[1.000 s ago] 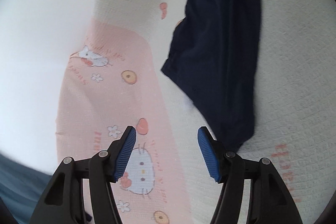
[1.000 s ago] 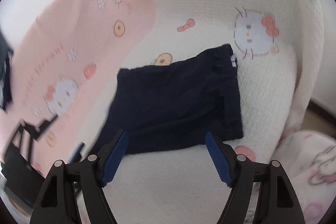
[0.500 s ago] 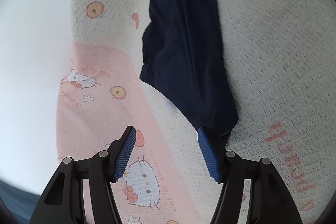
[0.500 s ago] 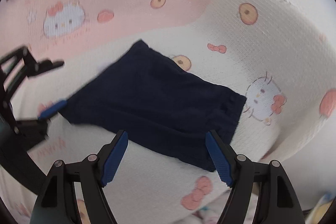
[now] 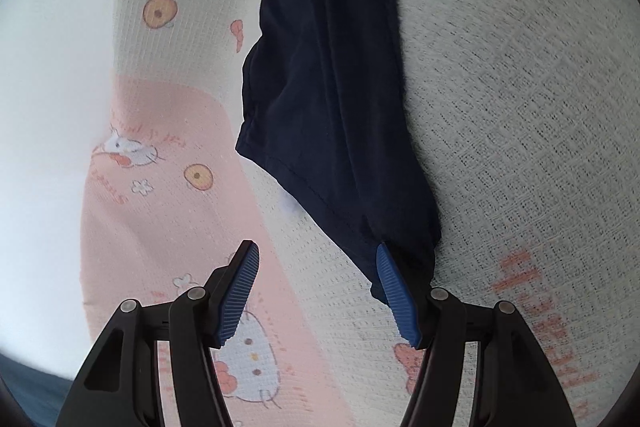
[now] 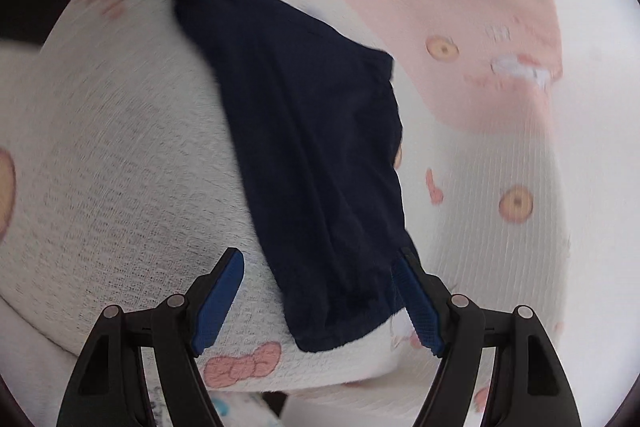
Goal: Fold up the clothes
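**Dark shorts stretched out on the blanket, both grippers spread at their ends**

The navy shorts (image 5: pixel 332 99) lay flat on a cream and pink cartoon-print blanket (image 5: pixel 520 131), on its cream part, beside the edge of the pink panel. They looked like thin, soft cloth with a stitched hem and a gathered waistband: light, limp, and likely to sag and crease as soon as one end was lifted. My judgement was that they would not slip much between ribbed pads, but a loose single layer could slide out, so the best hold would be at the corners, on the thicker hem at one end and on the waistband at the other, taking all layers together.

The left gripper (image 5: pixel 318 291) stood wide apart, holding nothing. Its left pad hung over the pink panel, clear of the cloth; its right pad sat at the near corner of the shorts' hem, where the cloth ran down behind it. Whether that pad touched the cloth or only overlapped it could not be told.

The right gripper (image 6: pixel 320 299) was also spread wide and held nothing. In the right wrist view the waistband end (image 6: pixel 340 311) lay between its fingers, the right pad against or just over the cloth's edge, the left pad apart from it, above bare blanket. That view was blurred.
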### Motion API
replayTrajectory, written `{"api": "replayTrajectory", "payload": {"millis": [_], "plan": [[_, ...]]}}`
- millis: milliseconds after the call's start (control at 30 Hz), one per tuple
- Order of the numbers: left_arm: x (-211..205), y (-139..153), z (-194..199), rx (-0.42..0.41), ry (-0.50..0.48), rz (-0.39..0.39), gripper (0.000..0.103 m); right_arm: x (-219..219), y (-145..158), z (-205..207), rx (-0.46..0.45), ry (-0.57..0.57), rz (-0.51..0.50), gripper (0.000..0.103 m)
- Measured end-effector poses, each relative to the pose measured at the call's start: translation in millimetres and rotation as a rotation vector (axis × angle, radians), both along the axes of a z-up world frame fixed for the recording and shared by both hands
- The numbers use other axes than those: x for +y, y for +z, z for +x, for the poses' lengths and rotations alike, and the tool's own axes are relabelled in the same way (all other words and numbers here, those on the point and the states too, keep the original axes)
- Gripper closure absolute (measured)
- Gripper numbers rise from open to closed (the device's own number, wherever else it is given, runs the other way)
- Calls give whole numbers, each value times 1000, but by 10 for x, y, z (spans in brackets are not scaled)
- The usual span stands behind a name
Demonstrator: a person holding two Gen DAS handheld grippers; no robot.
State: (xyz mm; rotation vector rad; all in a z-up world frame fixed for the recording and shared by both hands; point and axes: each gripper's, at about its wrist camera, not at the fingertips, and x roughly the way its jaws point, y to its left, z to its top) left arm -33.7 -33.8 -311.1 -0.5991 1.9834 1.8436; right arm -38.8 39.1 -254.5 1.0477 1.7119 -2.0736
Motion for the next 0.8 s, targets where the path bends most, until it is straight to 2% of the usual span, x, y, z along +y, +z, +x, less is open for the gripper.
{"api": "replayTrajectory", "payload": {"millis": [100,200,300,400,600,800], "plan": [[-45,53,89,-6,-31,6,44,-36,-89,121,26,79,50,27],[-73,85,196,-19,-56,14,44,-70,-151,165,47,109,69,27],[-84,34,289,-40,-93,1,44,-107,-123,121,56,102,31,27],[-68,-24,303,-105,-85,3,44,-143,-81,76,53,108,-35,27],[-23,-167,198,16,-119,-25,41,-232,-187,-110,104,150,-34,27],[-41,-169,147,42,-160,-17,41,-271,-236,-145,147,202,-18,27]]}}
